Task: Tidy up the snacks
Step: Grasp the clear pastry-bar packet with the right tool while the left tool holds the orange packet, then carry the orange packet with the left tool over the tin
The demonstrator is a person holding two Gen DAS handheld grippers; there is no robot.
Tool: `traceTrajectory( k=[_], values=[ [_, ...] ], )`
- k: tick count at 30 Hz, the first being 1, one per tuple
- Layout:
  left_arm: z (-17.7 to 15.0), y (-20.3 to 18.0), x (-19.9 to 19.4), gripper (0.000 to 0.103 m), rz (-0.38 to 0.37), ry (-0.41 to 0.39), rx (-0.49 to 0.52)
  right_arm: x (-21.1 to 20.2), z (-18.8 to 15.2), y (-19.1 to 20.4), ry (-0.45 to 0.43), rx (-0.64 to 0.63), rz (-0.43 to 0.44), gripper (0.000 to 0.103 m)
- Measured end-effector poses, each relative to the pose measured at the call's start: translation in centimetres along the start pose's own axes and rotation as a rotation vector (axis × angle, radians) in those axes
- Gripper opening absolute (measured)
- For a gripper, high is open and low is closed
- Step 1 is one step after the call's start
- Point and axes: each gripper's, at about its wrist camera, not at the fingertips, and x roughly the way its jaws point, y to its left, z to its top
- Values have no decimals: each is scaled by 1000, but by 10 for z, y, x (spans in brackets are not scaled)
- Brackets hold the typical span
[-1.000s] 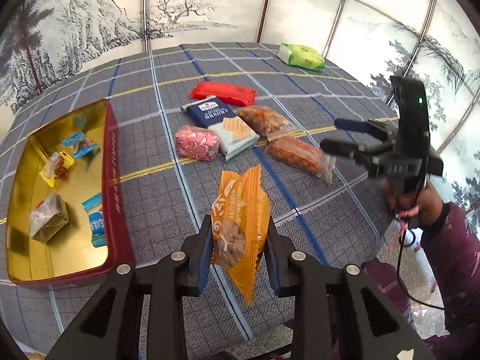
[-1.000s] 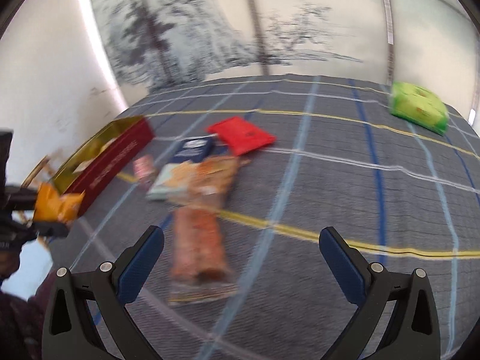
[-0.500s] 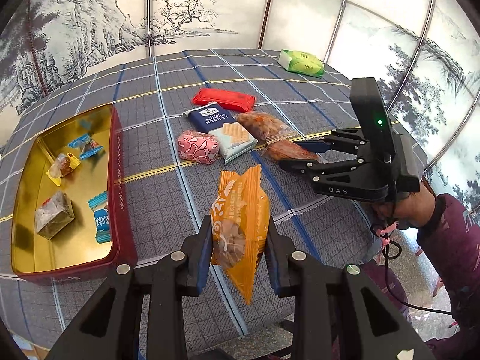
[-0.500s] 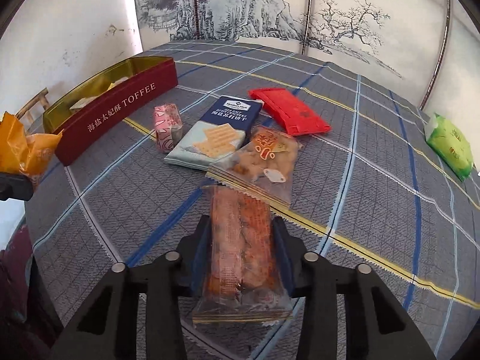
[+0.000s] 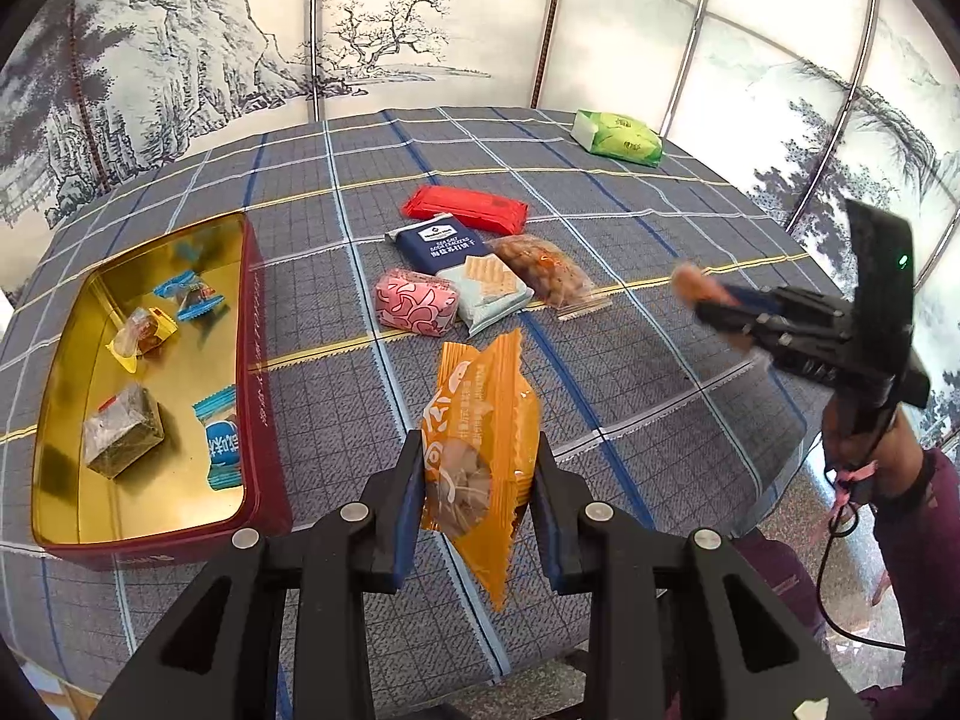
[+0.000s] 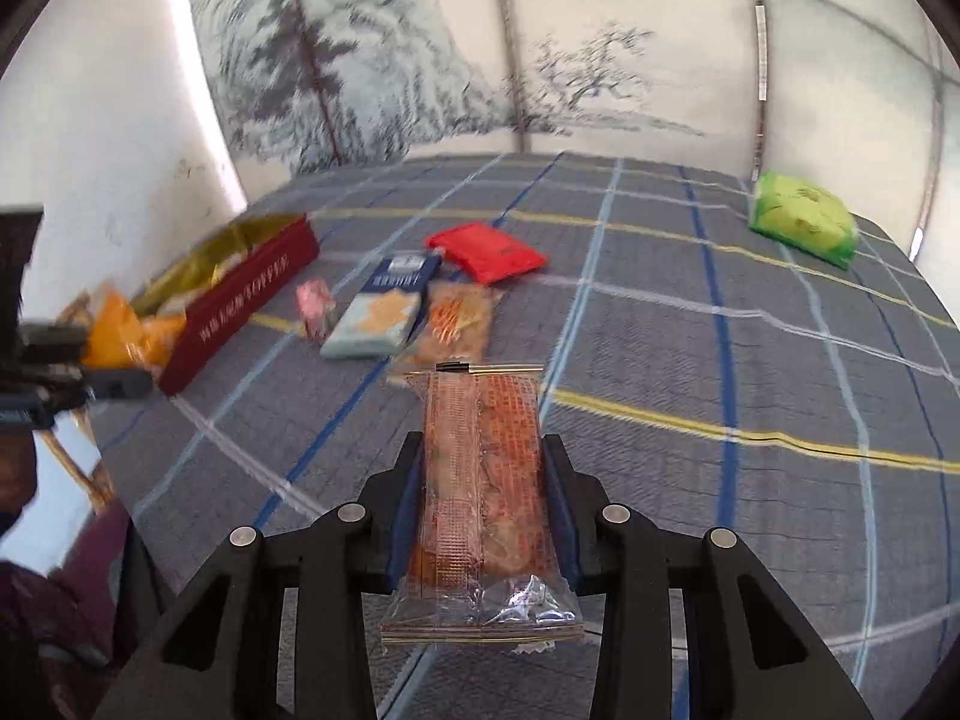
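Observation:
My left gripper (image 5: pixel 477 480) is shut on an orange snack packet (image 5: pixel 480 438), held above the near part of the table. My right gripper (image 6: pixel 483 516) is shut on a long clear packet of orange-brown biscuits (image 6: pixel 483 480), lifted off the cloth; in the left wrist view that right gripper (image 5: pixel 714 300) hangs at the right with the packet's tip (image 5: pixel 687 279) showing. The red-and-gold tin (image 5: pixel 255 360) lies open at the left with several wrapped sweets inside. On the cloth lie a pink packet (image 5: pixel 415 303), a blue cracker pack (image 5: pixel 462 258), a nut bag (image 5: pixel 543 270) and a red packet (image 5: pixel 465 207).
A green packet (image 5: pixel 618 132) lies at the far right corner of the checked tablecloth (image 5: pixel 630 408). A painted folding screen (image 5: pixel 360 30) stands behind the table. A hand and dark red sleeve (image 5: pixel 912 516) hold the right gripper beyond the table's right edge.
The right gripper shut on the biscuit packet and lifted it off the cloth, drawing back to the right. The left gripper kept still with the orange packet.

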Motion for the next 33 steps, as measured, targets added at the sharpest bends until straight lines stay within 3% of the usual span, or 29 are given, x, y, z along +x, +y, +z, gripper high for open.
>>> traceTrajectory(
  k=[3,9,16,33],
  values=[
    [-1,-1,-1,29,12,-7,4,5,6,-21,-9,54,-66,39],
    [-3,-3,-4,29,44,-20,14,41,16,-67,61,181,-170,39],
    [-5,-4,1,29,61,-5,17,67,24,-78,122,182,-236,39],
    [-10,-8,5,31,82,-5,39,71,23,-74,127,158,-248,39]
  ],
)
